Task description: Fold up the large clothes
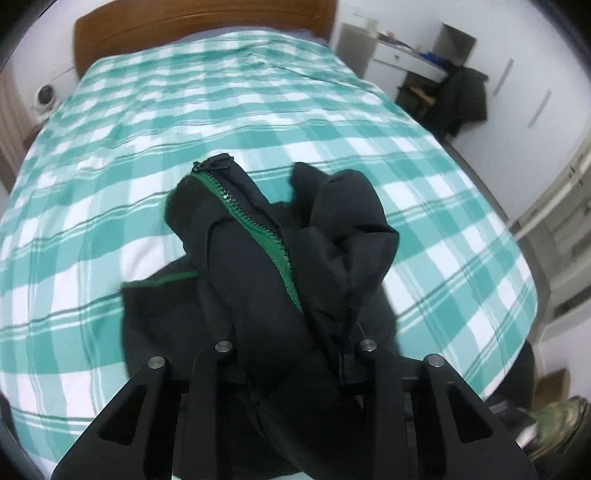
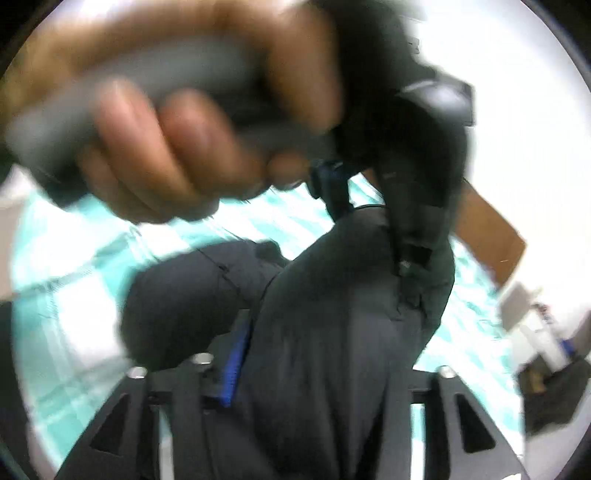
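While my left gripper (image 1: 295, 332) is pinched on a bunched fold of the black jacket (image 1: 280, 258), its green zipper (image 1: 255, 229) runs up the raised cloth. My right gripper (image 2: 314, 354) has jacket (image 2: 332, 332) bulging between widely spread jaws; I cannot tell if they grip. Beyond, the checked bedspread (image 1: 221, 110), then the wooden headboard (image 1: 184, 22). A hand (image 2: 166, 147) on a grey handle fills the right view.

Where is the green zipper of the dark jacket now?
In the left wrist view the green zipper runs down the middle of the bunched dark jacket, just ahead of the left hand-held gripper, above the checked bedspread.
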The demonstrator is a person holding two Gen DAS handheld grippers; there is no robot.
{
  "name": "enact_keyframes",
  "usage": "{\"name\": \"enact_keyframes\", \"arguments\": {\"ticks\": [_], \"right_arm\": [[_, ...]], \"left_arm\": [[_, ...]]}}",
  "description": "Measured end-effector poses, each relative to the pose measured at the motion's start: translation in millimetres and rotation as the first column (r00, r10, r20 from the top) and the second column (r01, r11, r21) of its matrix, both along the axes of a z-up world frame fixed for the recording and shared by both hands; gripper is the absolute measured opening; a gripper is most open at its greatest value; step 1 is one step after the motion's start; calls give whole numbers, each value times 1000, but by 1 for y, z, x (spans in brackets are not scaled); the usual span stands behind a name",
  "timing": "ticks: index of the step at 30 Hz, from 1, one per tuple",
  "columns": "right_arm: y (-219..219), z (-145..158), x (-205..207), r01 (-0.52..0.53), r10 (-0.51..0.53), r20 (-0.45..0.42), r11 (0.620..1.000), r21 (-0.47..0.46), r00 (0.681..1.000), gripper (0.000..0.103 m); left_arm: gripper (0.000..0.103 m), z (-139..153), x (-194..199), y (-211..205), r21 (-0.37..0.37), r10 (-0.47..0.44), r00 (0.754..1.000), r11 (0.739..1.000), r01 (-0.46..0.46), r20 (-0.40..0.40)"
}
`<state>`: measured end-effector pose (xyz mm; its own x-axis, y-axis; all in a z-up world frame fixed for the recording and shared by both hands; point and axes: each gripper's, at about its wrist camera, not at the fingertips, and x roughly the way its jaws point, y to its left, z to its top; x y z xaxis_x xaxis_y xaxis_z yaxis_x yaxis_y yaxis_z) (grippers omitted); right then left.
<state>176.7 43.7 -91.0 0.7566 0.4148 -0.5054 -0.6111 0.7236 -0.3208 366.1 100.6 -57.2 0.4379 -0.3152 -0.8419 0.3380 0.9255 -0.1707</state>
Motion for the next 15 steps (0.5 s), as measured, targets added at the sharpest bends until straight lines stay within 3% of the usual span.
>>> {"name": "enact_keyframes", "arguments": {"ticks": [2, 5, 7, 9, 10, 15], "right_arm": [[-28, 25, -7, -47, 63, -85, 983, 177, 994, 78], [-61, 41, 14, 32, 18, -172, 957, 287, 985, 78], [-72, 39, 41, 118, -57, -219, 954, 275, 974, 76], [-73, 36, 55, 142, -72, -250, 952, 272, 966, 50], [-68, 33, 60, 142, -72, -257, 953, 266, 964, 45], [-16, -9, 70, 32, 54, -322, 967, 254, 945, 41]], "left_arm": [[29, -9, 2, 26, -16, 38, 999, 999, -38, -8], [30, -29, -6, 86, -65, 137, 990, 988, -139, -36], [32, -40, -12, 115, -90, 183, 982, 978, -187, -48], [34, -51, -20, 140, -111, 227, 972, 966, -232, -55], [34, -55, -23, 147, -114, 239, 969, 963, -245, -57], [40, -79, -26, 168, -122, 286, 955, 948, -293, -77]]}}
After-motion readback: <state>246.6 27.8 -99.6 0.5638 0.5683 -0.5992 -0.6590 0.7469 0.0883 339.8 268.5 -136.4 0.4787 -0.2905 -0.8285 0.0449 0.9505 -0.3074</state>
